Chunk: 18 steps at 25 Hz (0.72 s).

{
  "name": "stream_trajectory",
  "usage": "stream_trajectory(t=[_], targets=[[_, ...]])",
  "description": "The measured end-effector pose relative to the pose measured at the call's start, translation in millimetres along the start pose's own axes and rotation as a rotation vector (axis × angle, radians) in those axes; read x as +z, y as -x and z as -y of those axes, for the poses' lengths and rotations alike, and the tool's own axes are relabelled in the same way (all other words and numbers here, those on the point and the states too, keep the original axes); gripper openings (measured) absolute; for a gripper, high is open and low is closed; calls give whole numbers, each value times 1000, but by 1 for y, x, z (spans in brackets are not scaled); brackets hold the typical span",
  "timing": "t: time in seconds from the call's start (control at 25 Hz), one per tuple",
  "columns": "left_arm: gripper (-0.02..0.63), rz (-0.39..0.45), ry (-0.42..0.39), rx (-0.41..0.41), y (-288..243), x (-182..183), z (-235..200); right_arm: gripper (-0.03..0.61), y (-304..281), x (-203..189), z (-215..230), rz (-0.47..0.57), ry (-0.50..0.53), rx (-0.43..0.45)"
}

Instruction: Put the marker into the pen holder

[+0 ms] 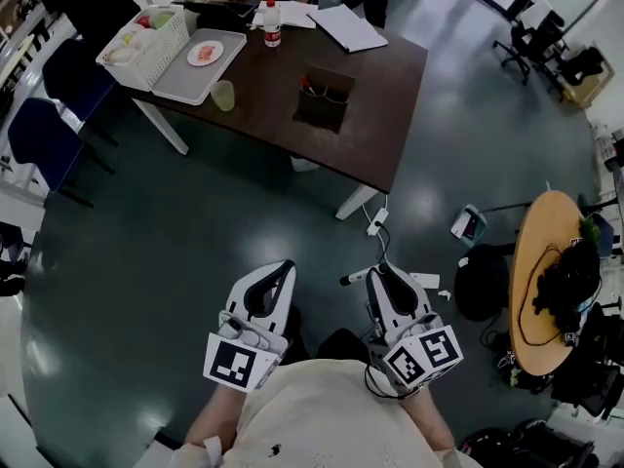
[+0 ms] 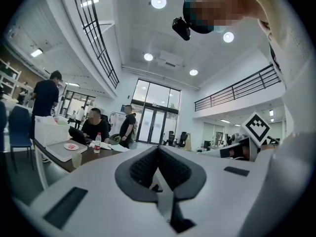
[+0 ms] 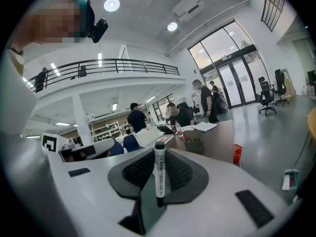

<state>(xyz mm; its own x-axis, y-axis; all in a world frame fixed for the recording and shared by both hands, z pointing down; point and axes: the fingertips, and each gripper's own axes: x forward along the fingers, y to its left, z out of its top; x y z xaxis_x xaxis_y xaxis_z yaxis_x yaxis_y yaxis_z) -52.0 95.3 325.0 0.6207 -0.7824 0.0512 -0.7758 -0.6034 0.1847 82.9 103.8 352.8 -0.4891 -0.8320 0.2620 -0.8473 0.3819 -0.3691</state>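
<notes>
The pen holder point(image 1: 324, 98), a dark mesh box with pens in it, stands on the brown table point(image 1: 390, 96) well ahead of me. It also shows small in the right gripper view as the pen holder point(image 3: 193, 142). My right gripper point(image 1: 376, 274) is shut on a white marker point(image 3: 159, 172) with a black cap, which stands upright between the pads. Seen from the head, the marker point(image 1: 356, 277) pokes out to the left of the jaws. My left gripper point(image 1: 282, 266) is held close to my body, its jaws closed together on nothing point(image 2: 158, 154). Both grippers hover over the floor, far from the table.
The table also holds a white basket point(image 1: 146, 37), a grey tray point(image 1: 185, 81), a cup point(image 1: 223, 95), a bottle point(image 1: 272, 22) and papers point(image 1: 346, 27). People sit and stand behind it. Blue chairs point(image 1: 39, 135) are at left. A round wooden table point(image 1: 541, 261) stands at right, and a power strip point(image 1: 376, 222) lies on the floor.
</notes>
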Motion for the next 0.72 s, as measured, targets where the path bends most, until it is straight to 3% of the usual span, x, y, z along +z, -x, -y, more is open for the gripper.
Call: stream_trajectory(t=[0.16,0.36,0.72], targets=[[9,-16,23,-56,-38,9,-45,83,-58,20,-4,35,-53,-14],[9,-7,2,-47,-63,17,-82,83,-102,31,-1,29,-7,-11],[9,-59,-2,11,-137,2,-140,83,-194,68,81,37,10,-18]])
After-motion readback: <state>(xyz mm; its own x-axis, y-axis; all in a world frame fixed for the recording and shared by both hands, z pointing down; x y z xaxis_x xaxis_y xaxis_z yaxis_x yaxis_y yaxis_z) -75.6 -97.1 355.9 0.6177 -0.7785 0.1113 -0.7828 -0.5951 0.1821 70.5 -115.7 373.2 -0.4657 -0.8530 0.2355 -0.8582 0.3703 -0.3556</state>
